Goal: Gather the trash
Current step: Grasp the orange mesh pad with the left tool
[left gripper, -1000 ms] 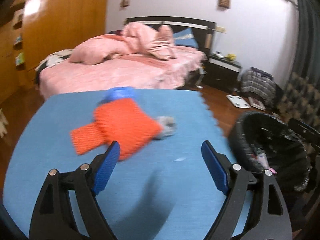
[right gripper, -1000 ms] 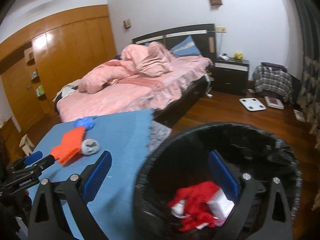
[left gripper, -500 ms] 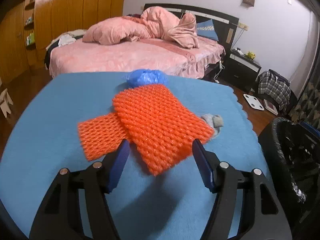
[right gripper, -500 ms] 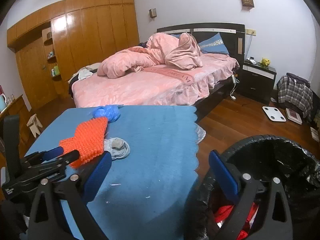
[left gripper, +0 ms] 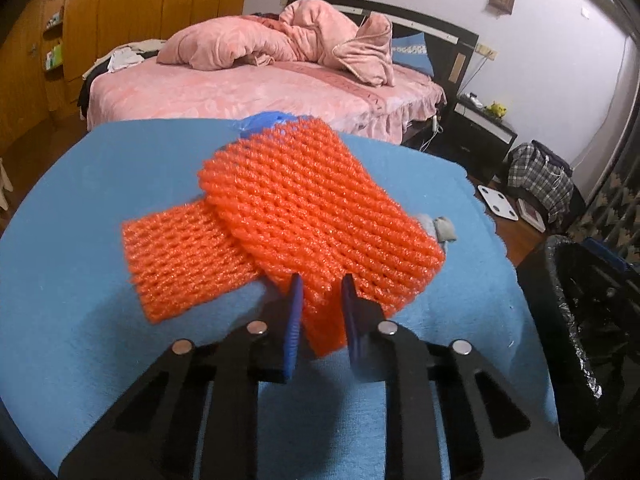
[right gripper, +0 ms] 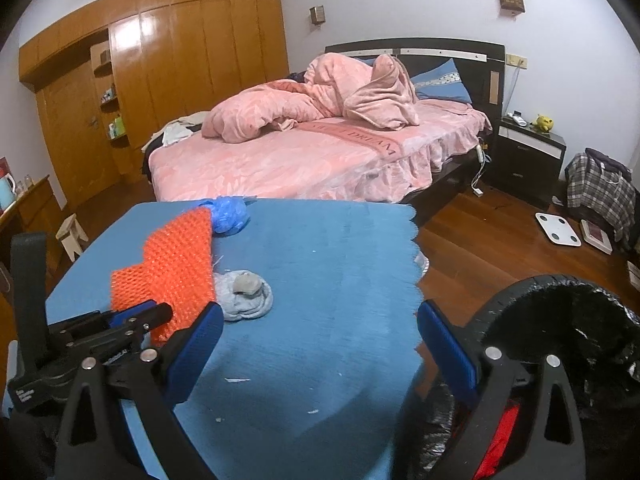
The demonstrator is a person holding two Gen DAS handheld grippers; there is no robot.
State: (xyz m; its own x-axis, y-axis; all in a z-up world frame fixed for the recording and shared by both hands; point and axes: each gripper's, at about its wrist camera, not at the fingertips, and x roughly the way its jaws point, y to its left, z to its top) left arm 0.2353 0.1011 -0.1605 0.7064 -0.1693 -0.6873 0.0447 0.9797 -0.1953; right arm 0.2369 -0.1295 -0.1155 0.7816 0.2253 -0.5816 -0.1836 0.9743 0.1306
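Observation:
An orange foam net sleeve (left gripper: pixel 304 216) lies on the blue table cover (left gripper: pixel 80 240), and my left gripper (left gripper: pixel 322 300) is shut on its near edge. It also shows in the right wrist view (right gripper: pixel 176 264), with the left gripper (right gripper: pixel 140 316) at its near end. A second orange piece (left gripper: pixel 180 264) lies partly under it. A crumpled blue bag (right gripper: pixel 228 216) sits behind the sleeve, and a grey wad (right gripper: pixel 244 292) lies to its right. My right gripper (right gripper: pixel 316 344) is open and empty over the table's right edge, beside the black-lined trash bin (right gripper: pixel 560 320).
The bin (left gripper: pixel 592 320) stands off the table's right side with red trash (right gripper: pixel 500 440) inside. A pink bed (right gripper: pixel 320 152) lies behind the table. A nightstand (right gripper: pixel 528 156), a white scale (right gripper: pixel 558 228) and a plaid bag (right gripper: pixel 600 188) are on the wooden floor at right.
My left gripper moved forward to the orange sleeve and shut on its near edge. My right gripper swung left, from over the bin to over the table's right edge.

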